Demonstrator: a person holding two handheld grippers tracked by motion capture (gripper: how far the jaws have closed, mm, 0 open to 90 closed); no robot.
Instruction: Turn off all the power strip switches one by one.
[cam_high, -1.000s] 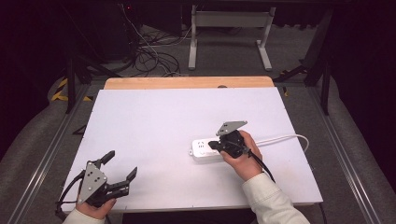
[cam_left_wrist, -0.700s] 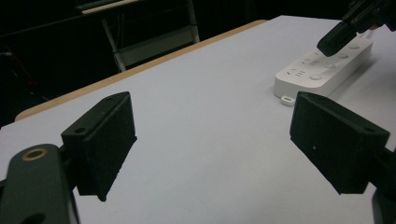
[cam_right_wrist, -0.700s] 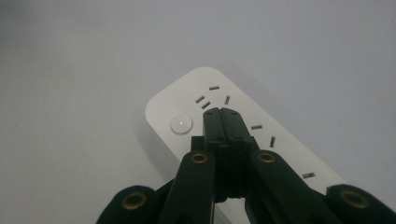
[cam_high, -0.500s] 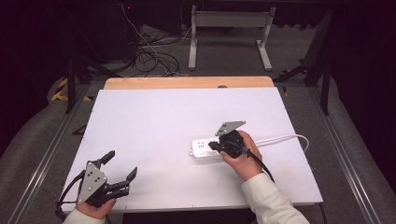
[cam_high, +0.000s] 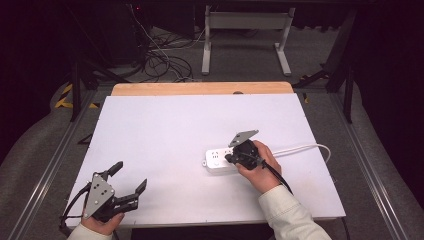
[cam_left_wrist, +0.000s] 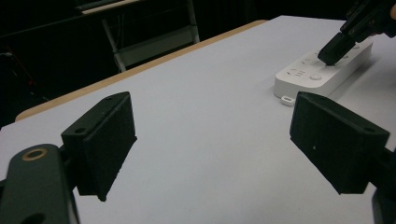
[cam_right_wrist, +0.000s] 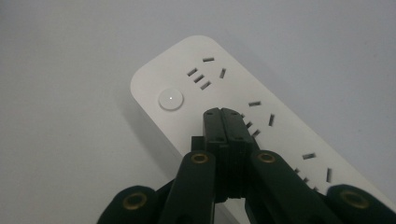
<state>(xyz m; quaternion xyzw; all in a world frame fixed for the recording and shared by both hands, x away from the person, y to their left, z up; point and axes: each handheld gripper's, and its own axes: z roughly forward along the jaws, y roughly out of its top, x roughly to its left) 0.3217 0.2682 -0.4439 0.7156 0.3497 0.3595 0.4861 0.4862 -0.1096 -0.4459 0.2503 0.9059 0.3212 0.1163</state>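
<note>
The white-topped counter (cam_high: 165, 130) carries a single item: a white power strip (cam_high: 216, 161), lying flat right of centre, its white cable (cam_high: 305, 148) running off toward the right edge. No containers are present on the counter.

The right gripper (cam_high: 229, 159) is over the strip, held in the person's right hand (cam_high: 260, 167). In the right gripper view the jaws are pressed fully together with nothing between them, and their joined tip (cam_right_wrist: 223, 114) sits on or just above the strip's top face, near a set of socket slots (cam_right_wrist: 256, 122) and just short of the round switch button (cam_right_wrist: 170, 99). Whether the tip actually touches the casing cannot be told.

The left gripper (cam_high: 128, 183) rests near the front left corner of the counter, well apart from the strip, jaws spread wide and holding nothing.

Judgement on progress: the work in hand appears to be pressing the strip's button with the closed tip. The approach is made; the tip is not on the button, so the press itself looks outstanding. A faint bright spot shows at the button's centre; whether it is an indicator or a reflection cannot be told.
</note>
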